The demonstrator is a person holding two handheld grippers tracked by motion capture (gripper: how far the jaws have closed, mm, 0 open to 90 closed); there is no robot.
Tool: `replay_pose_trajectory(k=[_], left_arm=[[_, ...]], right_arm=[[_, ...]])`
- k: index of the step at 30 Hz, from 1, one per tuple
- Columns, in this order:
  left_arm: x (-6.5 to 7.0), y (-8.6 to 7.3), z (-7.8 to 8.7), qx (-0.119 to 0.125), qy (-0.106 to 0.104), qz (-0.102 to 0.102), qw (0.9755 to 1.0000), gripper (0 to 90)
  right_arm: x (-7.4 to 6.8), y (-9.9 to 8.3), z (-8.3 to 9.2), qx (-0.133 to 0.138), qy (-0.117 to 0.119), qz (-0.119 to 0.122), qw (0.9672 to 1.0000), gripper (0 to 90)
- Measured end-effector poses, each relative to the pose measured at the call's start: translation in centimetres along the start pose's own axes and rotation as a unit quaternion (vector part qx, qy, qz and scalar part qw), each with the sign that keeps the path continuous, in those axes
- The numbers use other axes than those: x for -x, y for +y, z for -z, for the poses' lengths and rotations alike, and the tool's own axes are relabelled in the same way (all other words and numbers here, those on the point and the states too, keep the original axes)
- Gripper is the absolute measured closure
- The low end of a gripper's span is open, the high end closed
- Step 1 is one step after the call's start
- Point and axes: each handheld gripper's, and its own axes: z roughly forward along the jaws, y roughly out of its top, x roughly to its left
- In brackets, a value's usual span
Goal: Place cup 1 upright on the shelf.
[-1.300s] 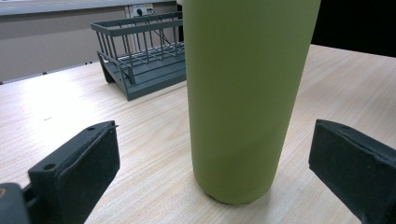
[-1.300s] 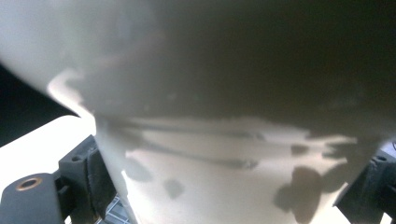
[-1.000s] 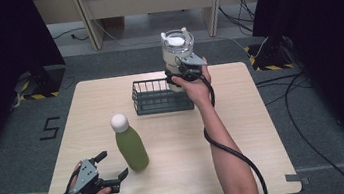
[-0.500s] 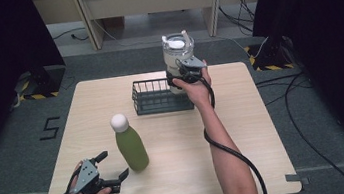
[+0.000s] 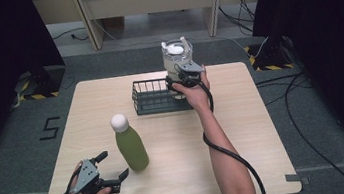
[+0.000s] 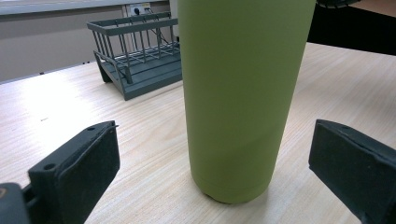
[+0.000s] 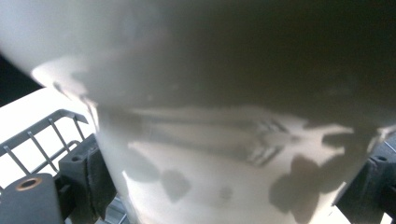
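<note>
A white lidded cup (image 5: pixel 177 58) hangs over the right end of a dark wire basket (image 5: pixel 152 97) at the table's back, and my right gripper (image 5: pixel 178 83) is shut on its lower part. In the right gripper view the cup (image 7: pixel 233 140) sits between both jaws, with the basket's rim (image 7: pixel 42 135) below left. A green bottle (image 5: pixel 131 147) with a white cap stands upright at the front left. My left gripper (image 5: pixel 114 165) lies open just left of it on the table. In the left gripper view the bottle (image 6: pixel 238 93) stands between the spread jaws, untouched, with the basket (image 6: pixel 140 56) behind.
The wooden table (image 5: pixel 255 131) has bare surface to the right and in front of the basket. The right gripper's black cable (image 5: pixel 228 155) trails along the forearm across the table. Cables lie on the floor to the right, and dark curtains flank both sides.
The right gripper has sunk a little with the white cup, closer to the basket. The left gripper and the green bottle have not moved.
</note>
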Motion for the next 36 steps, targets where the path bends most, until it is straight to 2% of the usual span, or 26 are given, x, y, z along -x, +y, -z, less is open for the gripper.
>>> replay_pose_trajectory(k=[12,22,30,33,36], left_arm=[[0.0,0.0,0.0,0.0,0.0,0.0,1.0,1.1],[0.0,0.0,0.0,-0.002,-0.001,-0.001,1.0,1.1],[0.1,0.0,0.0,-0.005,-0.001,-0.004,1.0,1.2],[0.2,0.0,0.0,-0.005,-0.003,-0.005,1.0,1.2],[0.2,0.0,-0.1,-0.006,-0.002,-0.004,1.0,1.3]], right_arm=[[-0.3,-1.0,-0.5,-0.009,-0.002,0.005,0.9999,11.0],[-0.4,-1.2,-0.5,-0.002,-0.006,0.004,1.0,10.9],[-0.6,-1.5,-0.4,0.005,-0.004,0.021,0.9998,9.9],[-0.6,-1.5,-0.2,0.005,-0.007,0.039,0.9992,6.1],[-0.5,-1.4,0.2,0.008,-0.005,0.044,0.999,3.3]])
